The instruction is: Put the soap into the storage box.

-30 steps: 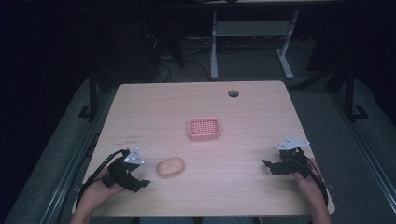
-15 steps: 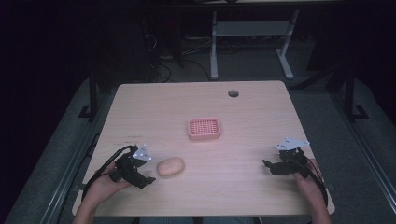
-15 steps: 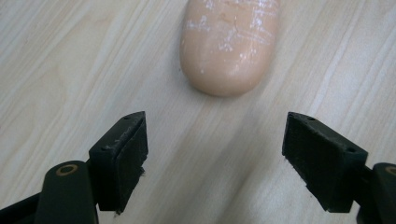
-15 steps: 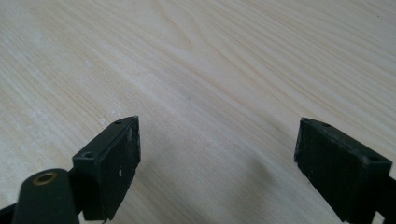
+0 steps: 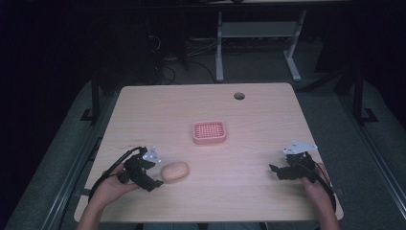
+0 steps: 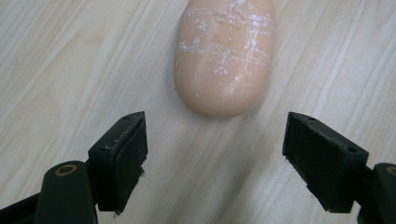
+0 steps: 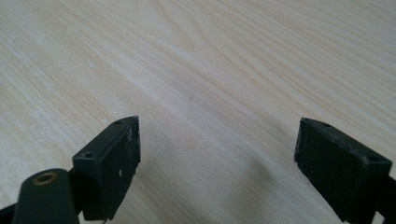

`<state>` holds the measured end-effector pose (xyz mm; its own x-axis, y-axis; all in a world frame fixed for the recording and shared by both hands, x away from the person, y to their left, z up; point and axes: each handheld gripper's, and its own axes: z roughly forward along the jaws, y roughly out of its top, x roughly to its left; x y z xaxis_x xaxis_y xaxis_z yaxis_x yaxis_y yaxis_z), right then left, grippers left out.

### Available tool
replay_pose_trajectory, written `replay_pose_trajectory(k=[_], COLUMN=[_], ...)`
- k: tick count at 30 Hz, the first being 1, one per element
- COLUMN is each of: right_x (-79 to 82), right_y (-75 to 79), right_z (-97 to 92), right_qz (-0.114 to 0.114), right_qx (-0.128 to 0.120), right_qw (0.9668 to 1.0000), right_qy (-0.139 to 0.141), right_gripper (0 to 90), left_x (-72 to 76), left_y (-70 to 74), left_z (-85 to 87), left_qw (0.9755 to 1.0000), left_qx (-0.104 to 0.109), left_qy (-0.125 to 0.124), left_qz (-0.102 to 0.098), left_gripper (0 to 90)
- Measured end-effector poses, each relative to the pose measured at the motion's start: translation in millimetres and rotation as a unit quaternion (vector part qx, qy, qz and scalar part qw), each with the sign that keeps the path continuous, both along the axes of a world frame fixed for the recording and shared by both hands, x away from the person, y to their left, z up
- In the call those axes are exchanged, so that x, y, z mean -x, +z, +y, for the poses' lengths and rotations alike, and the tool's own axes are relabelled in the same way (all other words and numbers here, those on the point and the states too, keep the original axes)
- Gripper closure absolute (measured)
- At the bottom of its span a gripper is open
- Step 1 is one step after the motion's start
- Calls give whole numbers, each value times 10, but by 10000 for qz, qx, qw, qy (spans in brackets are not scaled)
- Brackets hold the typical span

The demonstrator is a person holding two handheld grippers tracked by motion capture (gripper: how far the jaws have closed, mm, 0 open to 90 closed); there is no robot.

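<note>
Jaws wide, left gripper [image 6: 212, 154] just short of soap [image 6: 223, 53].

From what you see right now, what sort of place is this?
Probably a lab or workshop: a wooden desk with a cable hole, cables on the floor, and another table's metal frame behind.

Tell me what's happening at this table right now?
A person holds a gripper in each hand. The left gripper is open, jaws wide, lined up just short of a peach-coloured oval soap bar lying on the wooden table, not touching it. The right gripper is open over bare wood. A pink slotted dish sits mid-table, empty.
</note>
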<state>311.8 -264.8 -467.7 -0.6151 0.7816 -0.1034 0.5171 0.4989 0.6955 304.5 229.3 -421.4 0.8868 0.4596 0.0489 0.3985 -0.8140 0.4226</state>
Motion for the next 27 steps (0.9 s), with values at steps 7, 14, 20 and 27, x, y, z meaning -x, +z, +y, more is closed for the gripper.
replay_pose_trajectory(k=[7,14,20,27], right_x=[5,2,4,4], right_y=[1,-4,-4,-3], right_z=[-7,-1,-9,-11], right_qz=[5,17,16,16], right_qx=[-18,-41,-61,-29], right_qw=[10000,10000,10000,10000], right_qy=[10,27,28,58], right_gripper=[139,139,139,139], left_x=[-45,-91,-128,-171], left_y=[15,31,34,10], left_z=[-77,-176,-251,-325], left_qw=[10000,9999,9996,9993], left_qx=[-19,-86,-154,-219], left_qy=[-69,-128,-210,-257], left_qz=[18,72,86,166], left_gripper=[221,220,220,221])
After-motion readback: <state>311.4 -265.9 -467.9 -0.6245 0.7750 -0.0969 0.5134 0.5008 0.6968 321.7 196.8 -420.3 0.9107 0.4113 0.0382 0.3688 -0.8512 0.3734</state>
